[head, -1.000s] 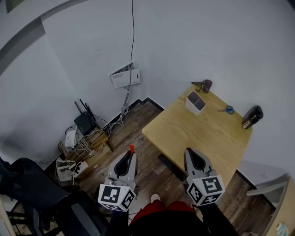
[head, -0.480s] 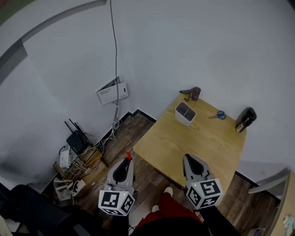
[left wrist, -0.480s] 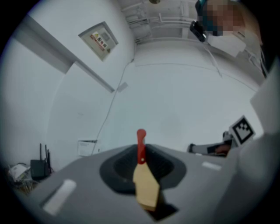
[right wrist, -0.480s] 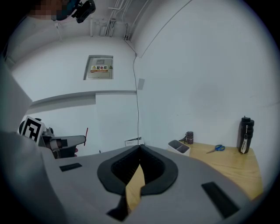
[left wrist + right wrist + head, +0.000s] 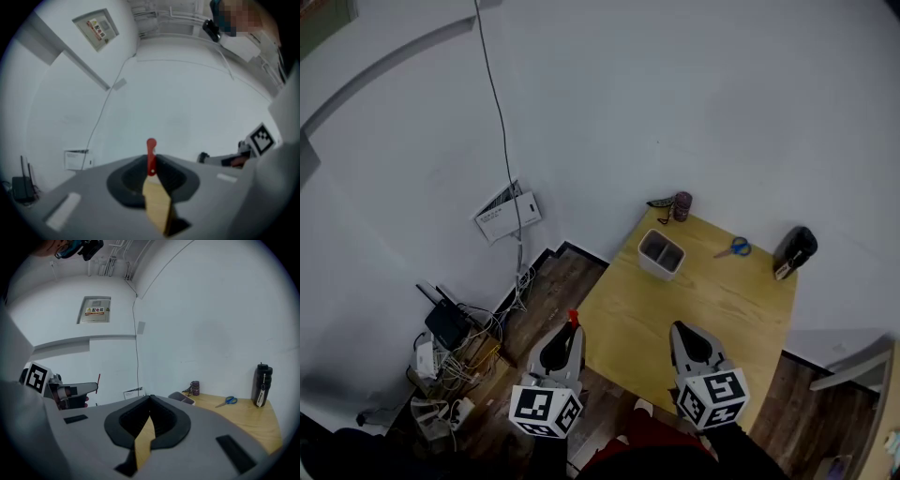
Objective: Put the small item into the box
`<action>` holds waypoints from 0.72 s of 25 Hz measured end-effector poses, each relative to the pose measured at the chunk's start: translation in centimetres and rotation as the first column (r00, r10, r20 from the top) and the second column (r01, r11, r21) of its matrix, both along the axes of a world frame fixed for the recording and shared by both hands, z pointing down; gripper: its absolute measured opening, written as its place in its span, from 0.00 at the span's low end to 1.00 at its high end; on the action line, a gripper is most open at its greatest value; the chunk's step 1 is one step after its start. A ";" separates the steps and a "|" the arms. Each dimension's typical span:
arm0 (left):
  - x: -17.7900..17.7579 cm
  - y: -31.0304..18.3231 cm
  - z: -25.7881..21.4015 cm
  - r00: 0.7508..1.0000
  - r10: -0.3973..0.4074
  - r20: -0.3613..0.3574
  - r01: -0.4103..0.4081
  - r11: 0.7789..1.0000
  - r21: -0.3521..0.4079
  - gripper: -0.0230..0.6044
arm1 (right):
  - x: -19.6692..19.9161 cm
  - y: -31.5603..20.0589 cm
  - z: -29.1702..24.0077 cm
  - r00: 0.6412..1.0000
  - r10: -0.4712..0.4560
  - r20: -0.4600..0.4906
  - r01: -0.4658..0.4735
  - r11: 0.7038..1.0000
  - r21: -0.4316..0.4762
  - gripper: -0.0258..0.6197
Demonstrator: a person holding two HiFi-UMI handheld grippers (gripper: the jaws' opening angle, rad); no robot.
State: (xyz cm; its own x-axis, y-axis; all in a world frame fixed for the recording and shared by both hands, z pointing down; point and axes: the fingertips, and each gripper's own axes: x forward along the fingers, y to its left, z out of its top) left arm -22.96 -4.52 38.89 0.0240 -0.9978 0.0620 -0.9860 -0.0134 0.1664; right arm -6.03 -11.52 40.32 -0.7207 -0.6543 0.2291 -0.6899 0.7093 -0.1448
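My left gripper [image 5: 571, 332] is shut on a thin red item [image 5: 573, 319], which sticks up from between its jaws [image 5: 151, 151]. It hangs over the wooden floor, just left of the table's near corner. My right gripper [image 5: 681, 332] is shut with nothing in it, over the near edge of the wooden table [image 5: 712, 309]. The white open box [image 5: 661, 254] stands on the table's far left part, well ahead of both grippers. The right gripper view shows the box [image 5: 183, 398] low and far off, and the left gripper [image 5: 70, 390] with the red item [image 5: 98, 380].
On the table stand a small dark jar [image 5: 682, 205] at the far corner, blue-handled scissors [image 5: 733, 247] and a black bottle [image 5: 794, 251] at the right edge. A router and tangled cables [image 5: 450, 337] lie on the floor by the wall at the left.
The view has swung and come nearer the table, which now sits closer and further left in the picture. Both grippers keep their pose, the left still holding the red item.
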 end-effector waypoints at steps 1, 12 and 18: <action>0.2 -1.1 0.1 1.000 0.015 0.004 -0.015 1.000 -0.005 0.13 | 0.1 -0.7 0.1 1.000 0.007 -0.002 -0.007 1.000 -0.002 0.05; 3.9 -11.3 1.5 0.985 0.172 -0.002 -0.171 0.984 -0.058 0.13 | 2.3 -6.9 1.9 0.995 0.096 -0.024 -0.097 0.995 -0.028 0.05; 5.6 -15.9 2.0 0.975 0.222 0.004 -0.221 0.972 -0.077 0.13 | 2.9 -9.4 2.8 0.992 0.118 -0.039 -0.120 0.992 -0.041 0.05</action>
State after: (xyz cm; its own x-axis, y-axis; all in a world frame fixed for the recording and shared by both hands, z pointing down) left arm -17.40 -20.41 40.93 0.2422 -0.9603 0.1383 -0.9620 -0.2191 0.1632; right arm -3.14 -20.90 43.09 -0.6289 -0.7238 0.2841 -0.7745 0.6153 -0.1469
